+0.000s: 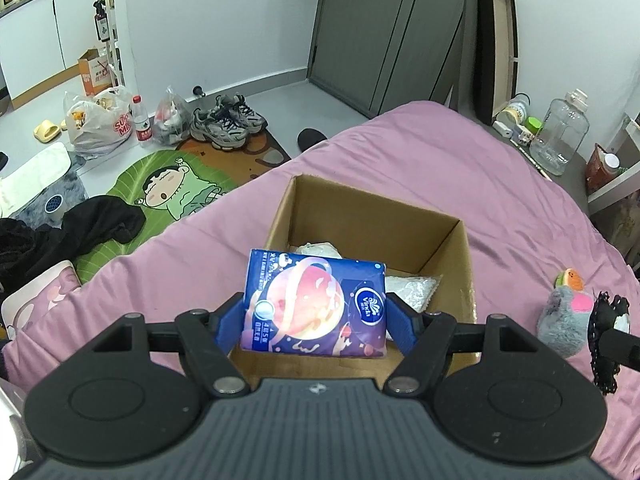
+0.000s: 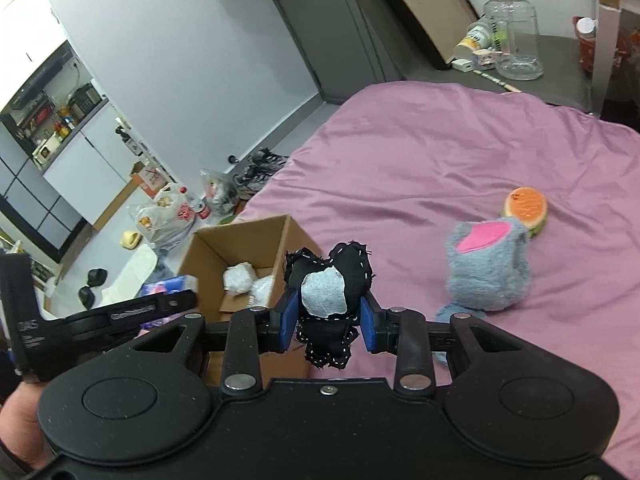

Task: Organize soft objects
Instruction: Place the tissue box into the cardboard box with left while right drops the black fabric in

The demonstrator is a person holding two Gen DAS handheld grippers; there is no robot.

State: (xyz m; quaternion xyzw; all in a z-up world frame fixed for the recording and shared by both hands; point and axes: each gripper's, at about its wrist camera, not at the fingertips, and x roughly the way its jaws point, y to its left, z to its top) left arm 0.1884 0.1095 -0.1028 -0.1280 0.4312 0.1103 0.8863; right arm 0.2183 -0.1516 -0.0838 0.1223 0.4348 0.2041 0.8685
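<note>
Tissue pack (image 1: pixel 316 306) hides cardboard box's (image 1: pixel 448 236) contents.

Pink bed (image 1: pixel 460 168) bears box (image 1: pixel 376 208), grey plush (image 2: pixel 490 268)

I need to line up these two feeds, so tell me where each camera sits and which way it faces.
Left wrist: sits on the left gripper, looking down over a blue tissue pack clamped above the cardboard box on the pink bed; only the gripper shows.
Right wrist: sits on the right gripper, looking across the bed, clamping a black stitched fabric toy; a hand shows lower left.
Shared: box, grey plush, clear jug.
</note>
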